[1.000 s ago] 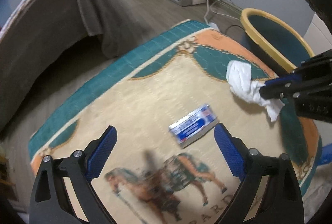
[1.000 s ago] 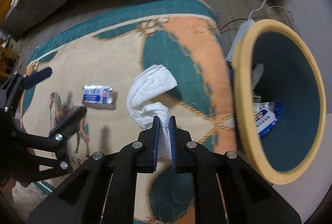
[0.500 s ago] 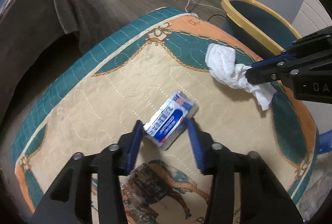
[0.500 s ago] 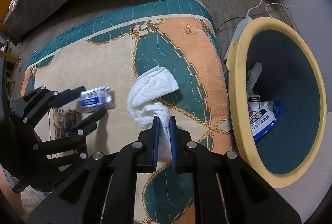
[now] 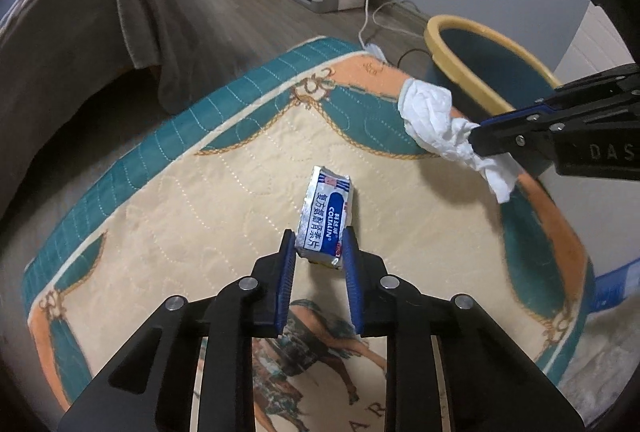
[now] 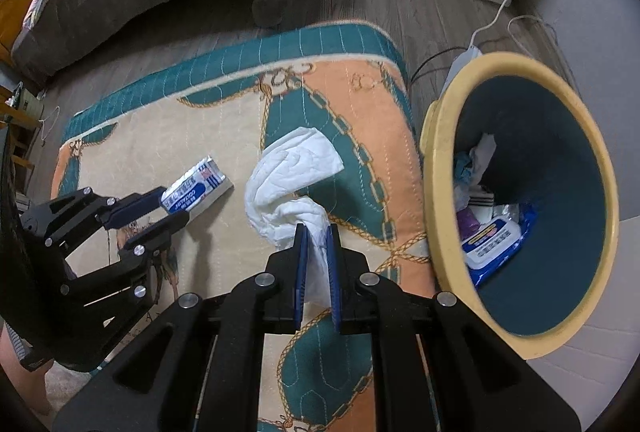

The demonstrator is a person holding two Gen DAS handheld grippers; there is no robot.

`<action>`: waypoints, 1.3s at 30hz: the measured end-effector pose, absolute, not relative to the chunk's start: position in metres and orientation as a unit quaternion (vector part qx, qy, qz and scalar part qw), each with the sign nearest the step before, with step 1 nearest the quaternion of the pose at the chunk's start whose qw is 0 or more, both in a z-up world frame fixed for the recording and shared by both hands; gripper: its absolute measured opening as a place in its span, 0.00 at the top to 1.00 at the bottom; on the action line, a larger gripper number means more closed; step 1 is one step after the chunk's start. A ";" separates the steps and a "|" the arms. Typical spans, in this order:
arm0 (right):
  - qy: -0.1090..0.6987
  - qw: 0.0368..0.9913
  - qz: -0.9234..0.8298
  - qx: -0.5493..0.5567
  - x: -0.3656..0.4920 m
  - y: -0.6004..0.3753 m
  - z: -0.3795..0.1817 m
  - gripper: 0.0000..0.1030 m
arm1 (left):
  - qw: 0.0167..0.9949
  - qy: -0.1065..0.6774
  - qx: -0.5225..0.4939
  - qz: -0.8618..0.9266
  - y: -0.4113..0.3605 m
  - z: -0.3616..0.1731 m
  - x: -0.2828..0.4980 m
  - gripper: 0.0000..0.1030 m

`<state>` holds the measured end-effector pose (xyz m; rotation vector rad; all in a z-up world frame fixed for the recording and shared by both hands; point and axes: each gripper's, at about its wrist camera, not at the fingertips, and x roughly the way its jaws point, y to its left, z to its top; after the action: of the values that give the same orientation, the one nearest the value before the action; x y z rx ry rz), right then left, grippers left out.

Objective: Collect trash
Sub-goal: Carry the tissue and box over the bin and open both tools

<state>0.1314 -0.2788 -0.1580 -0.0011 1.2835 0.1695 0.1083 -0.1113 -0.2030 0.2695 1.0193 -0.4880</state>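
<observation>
Holding wipes pack [image 6: 494, 242], tissues: bin [image 6: 434, 167]. Left fingers [image 5: 285, 274] closing on box [image 5: 326, 218]; right clamp tissue [image 6: 294, 177].

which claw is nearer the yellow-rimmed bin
Right. The right claw, gripping the tissue, is beside the bin; the left claw, closing on the box, is farther across the mat.

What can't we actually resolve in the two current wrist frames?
- Bin contents: right wrist view, the near wall and shadow hide the bottom; only a wipes pack and scraps show.
- Bin interior: left wrist view, cut off by the right gripper holding the tissue.
- Small box: near end hidden between the closing left gripper pads.
- Rug print: covered by gripper bodies.
</observation>
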 end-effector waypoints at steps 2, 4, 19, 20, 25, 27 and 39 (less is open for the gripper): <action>0.593 0.801 0.078 0.004 0.132 -0.282 -0.153 0.91 | 0.840 0.478 0.115 -0.229 -0.107 -0.199 0.108 0.78; 0.587 0.806 0.075 0.008 0.134 -0.285 -0.146 0.91 | 0.847 0.468 0.105 -0.228 -0.105 -0.192 0.108 0.78; 0.488 0.871 0.052 0.010 0.126 -0.342 -0.051 0.91 | 0.894 0.370 0.078 -0.240 -0.133 -0.089 0.094 0.78; 0.484 0.873 0.050 0.009 0.124 -0.349 -0.045 0.91 | 0.894 0.367 0.084 -0.242 -0.140 -0.084 0.091 0.78; 0.485 0.874 0.011 -0.001 0.112 -0.398 -0.040 0.91 | 0.889 0.350 0.104 -0.276 -0.187 -0.061 0.077 0.78; 0.492 0.870 -0.007 -0.007 0.111 -0.415 -0.045 0.91 | 0.883 0.351 0.109 -0.291 -0.205 -0.059 0.076 0.78; 0.537 0.841 -0.053 0.051 0.123 -0.474 -0.095 0.91 | 0.845 0.393 0.150 -0.331 -0.303 -0.102 0.088 0.77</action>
<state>0.1232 -0.4737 -0.0951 0.1068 1.1341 -0.1127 0.0881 -0.3032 -0.1016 0.3169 0.8298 -0.6986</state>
